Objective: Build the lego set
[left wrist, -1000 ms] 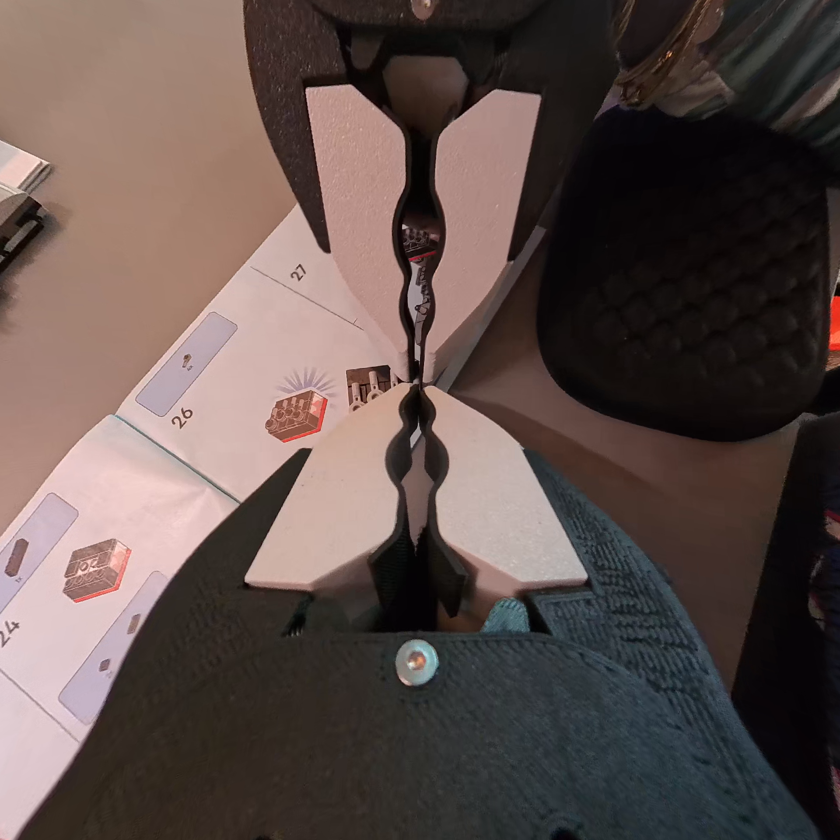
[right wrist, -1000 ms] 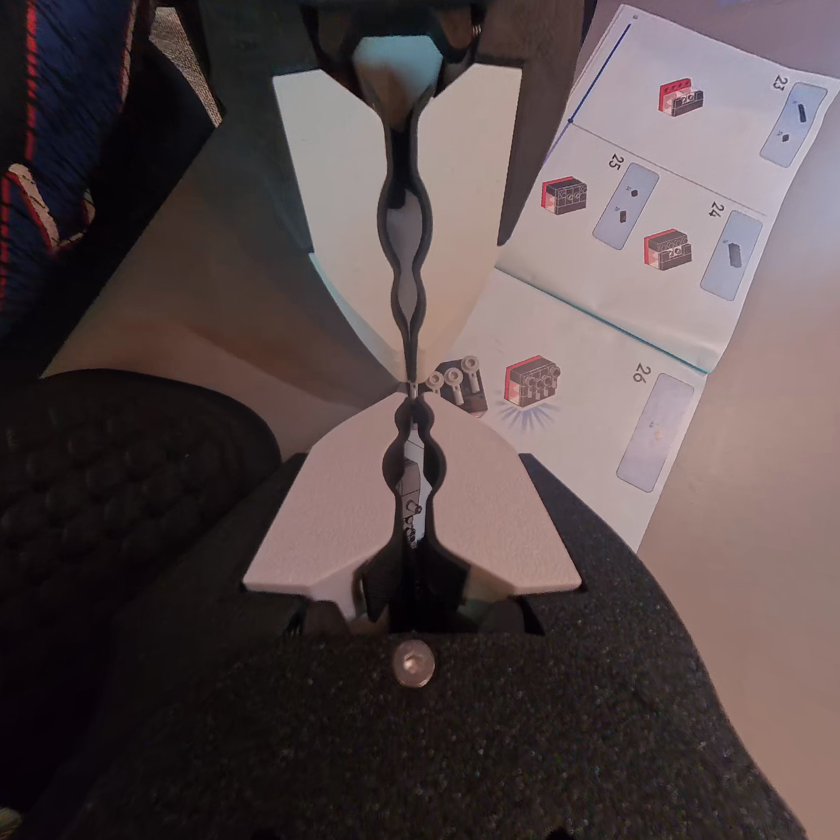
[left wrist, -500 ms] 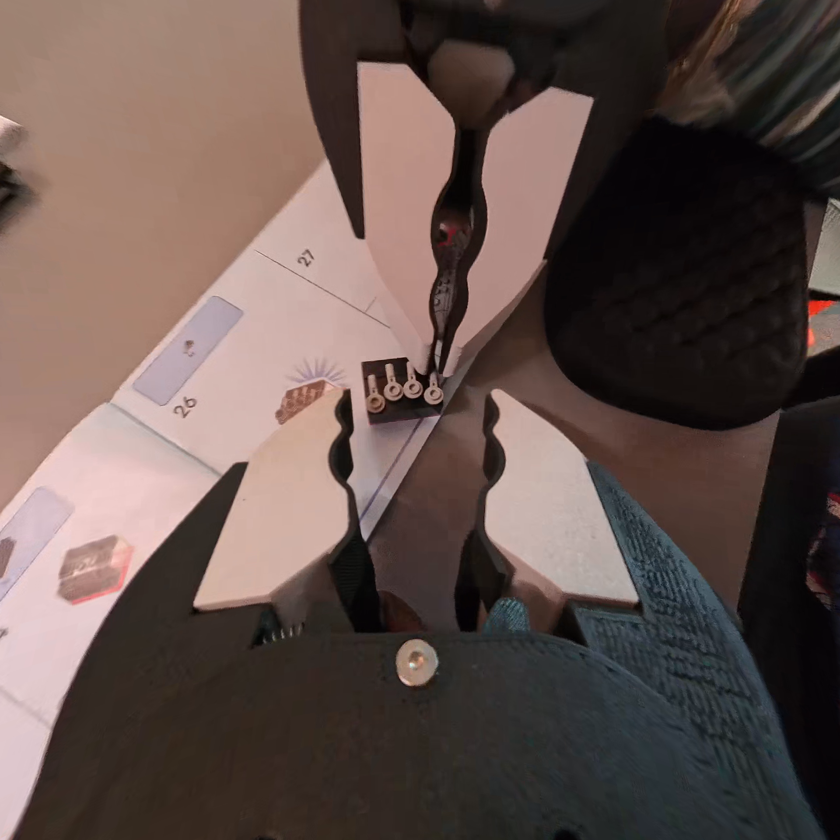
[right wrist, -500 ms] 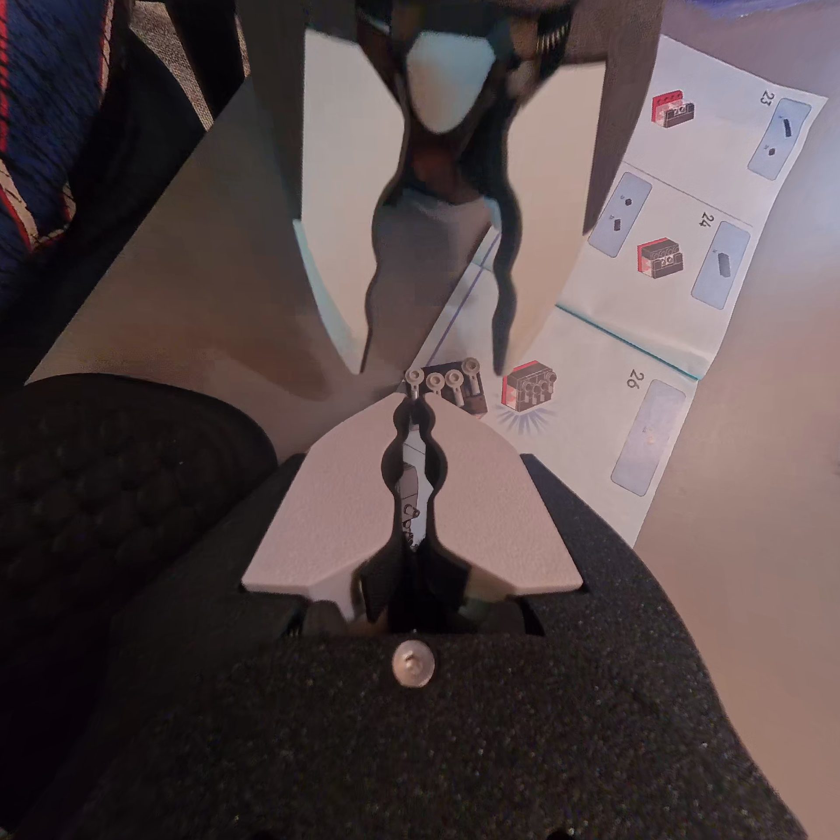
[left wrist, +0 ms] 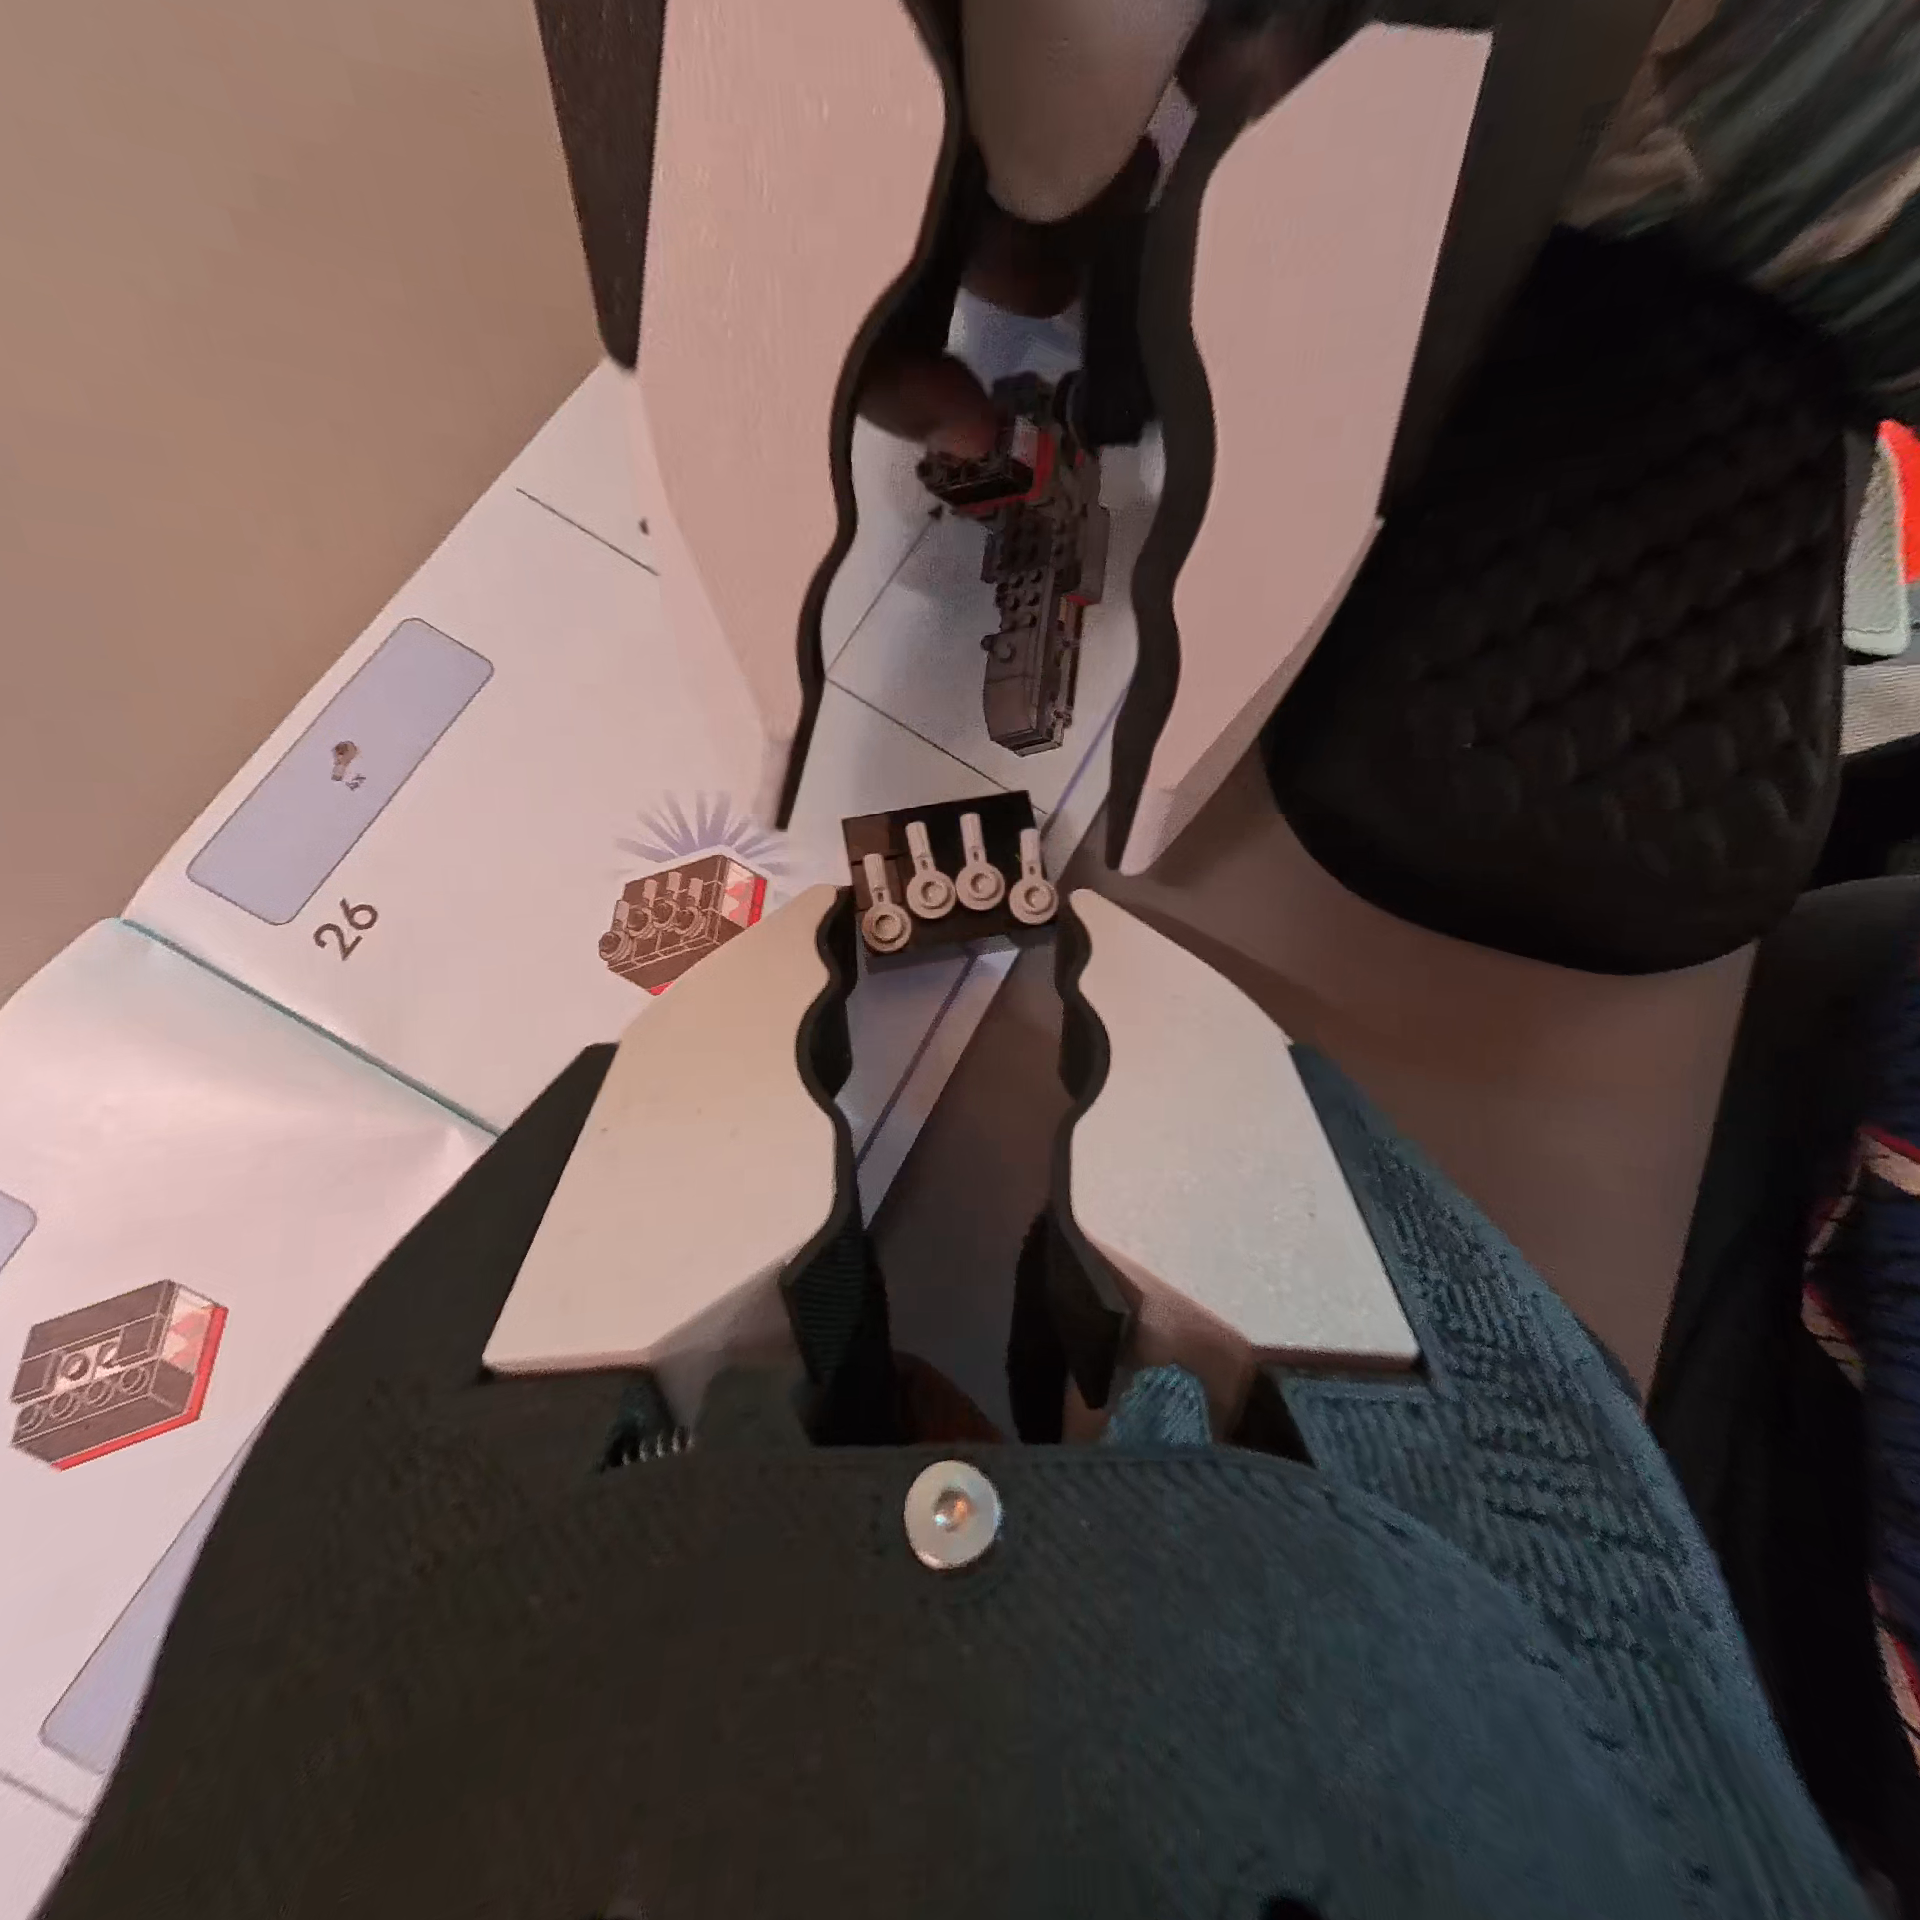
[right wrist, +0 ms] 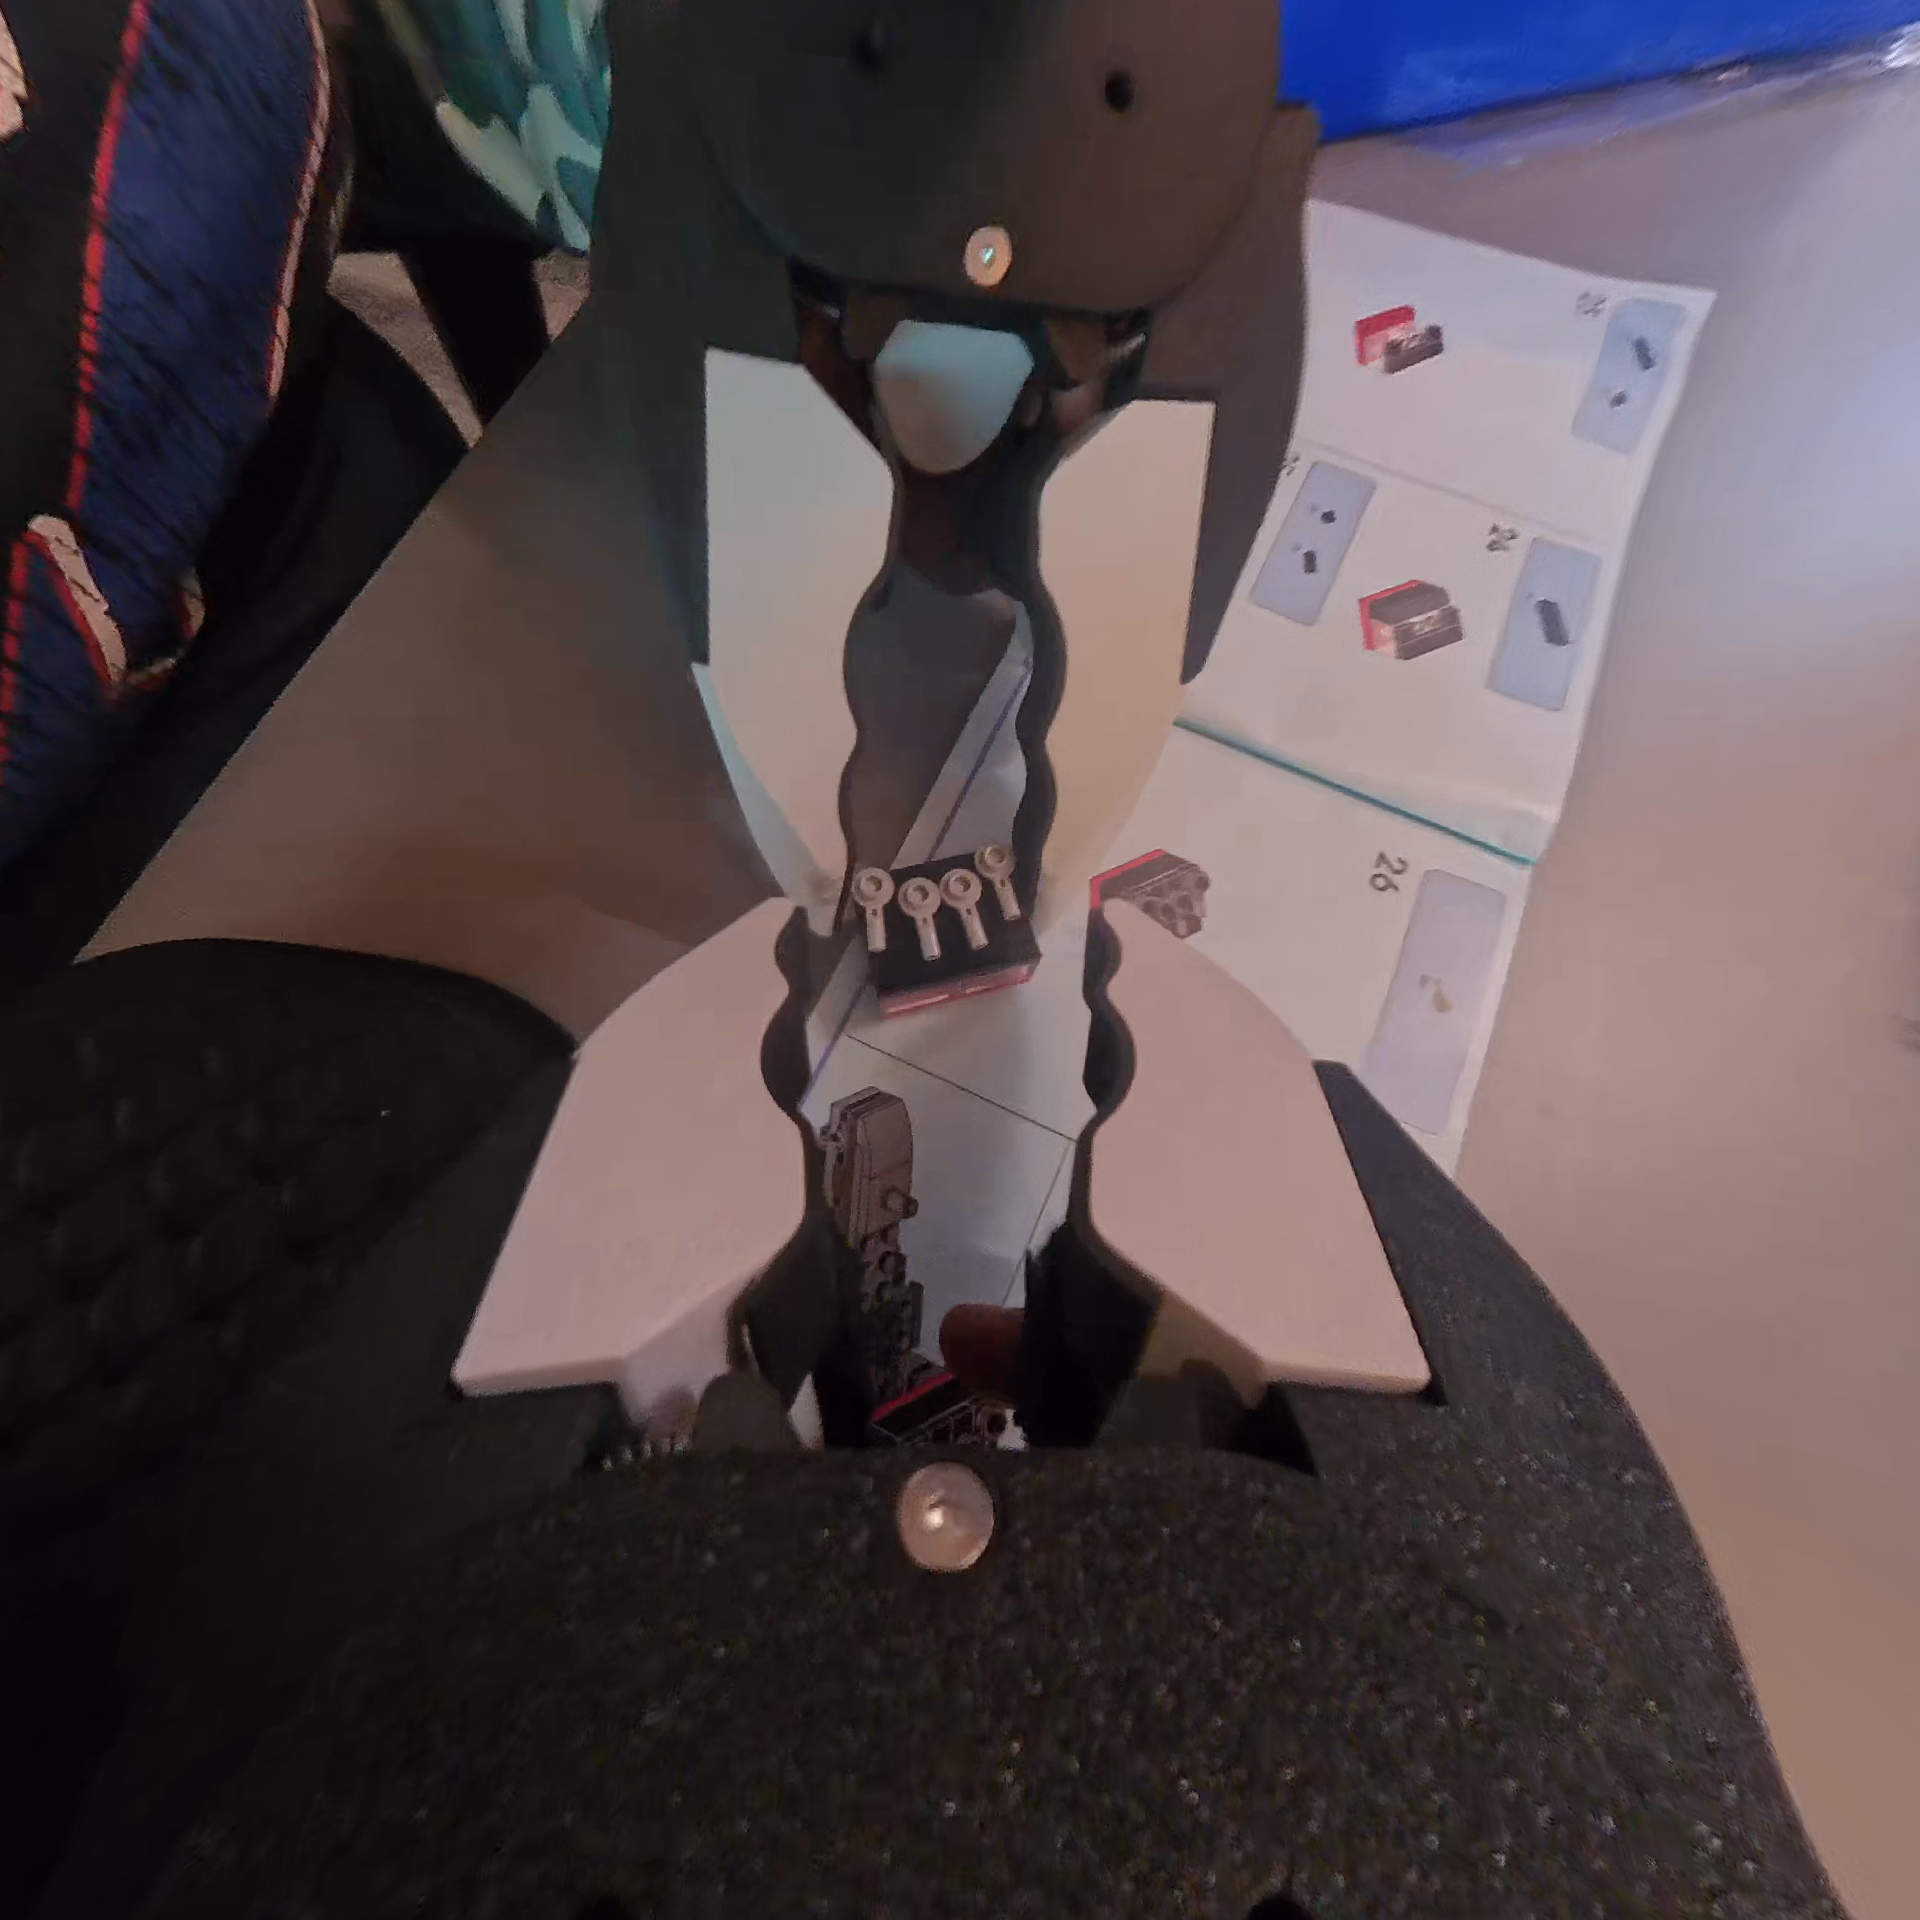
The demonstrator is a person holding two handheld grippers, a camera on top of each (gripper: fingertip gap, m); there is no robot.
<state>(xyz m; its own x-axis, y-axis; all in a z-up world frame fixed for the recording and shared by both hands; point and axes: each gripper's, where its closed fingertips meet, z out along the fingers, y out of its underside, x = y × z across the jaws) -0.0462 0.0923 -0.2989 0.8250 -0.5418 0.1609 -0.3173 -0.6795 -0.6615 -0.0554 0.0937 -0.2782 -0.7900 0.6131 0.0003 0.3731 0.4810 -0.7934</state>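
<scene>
Small black lego block (left wrist: 951, 888), four grey lever pieces across its top and a red strip low on one side, sits on the edge of the open instruction booklet (left wrist: 416, 790) on the tan table (left wrist: 208, 312). Left gripper (left wrist: 951, 914): jaws spread, tips flanking the near side of the block, not clearly touching it. Right gripper (right wrist: 945, 925): jaws likewise spread, facing the left gripper from the far side, nothing pinched; block lies free between both sets of tips. Booklet extends left in the left wrist view. A black quilted chair seat (left wrist: 1579, 644) lies just past the table edge, right of the block.
</scene>
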